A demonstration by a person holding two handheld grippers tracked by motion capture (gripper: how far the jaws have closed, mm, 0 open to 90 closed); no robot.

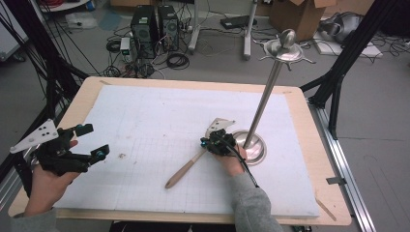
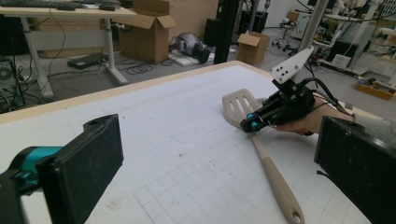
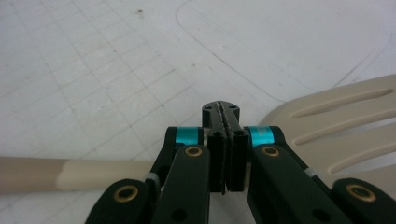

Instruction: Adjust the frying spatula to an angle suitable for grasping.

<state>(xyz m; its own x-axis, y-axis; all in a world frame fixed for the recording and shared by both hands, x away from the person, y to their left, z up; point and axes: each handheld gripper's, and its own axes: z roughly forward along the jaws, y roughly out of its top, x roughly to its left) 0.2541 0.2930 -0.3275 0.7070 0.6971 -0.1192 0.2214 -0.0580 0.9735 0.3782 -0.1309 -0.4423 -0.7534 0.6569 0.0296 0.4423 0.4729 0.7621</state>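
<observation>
While the spatula lies flat on the mat, nothing is lifted yet.

Table (image 1: 309,121): wood rim shows all round the mat; far & right edges run close to black frame posts.
Mat (image 1: 159,121): white, gridded, covers most of the top; wide bare stretch in the middle & left, good room to move.
Stand (image 1: 263,104): metal pole on a round base, hook crown on top, right of centre; base just beside the R hand, so tight on that side.
Spatula (image 2: 261,154): lies near mat centre, slotted blade toward the stand, handle pointing at the near edge; well clear of every edge.
L gripper (image 1: 94,145): held off the near-left corner, jaws wide apart, nothing btwn them, well apart from the spatula.
R gripper (image 3: 225,140): down at the spatula neck, where blade meets handle; jaws pressed together. In its own view the pads meet w/ no stem seen btwn them, so grip looks unmade, though I can't be sure.
Progress: early, judging by the layout. R is at the pick point; grasp, lift & prob. hanging on the stand all remain.
Hooks (image 1: 290,53): high up, open air round them.
</observation>
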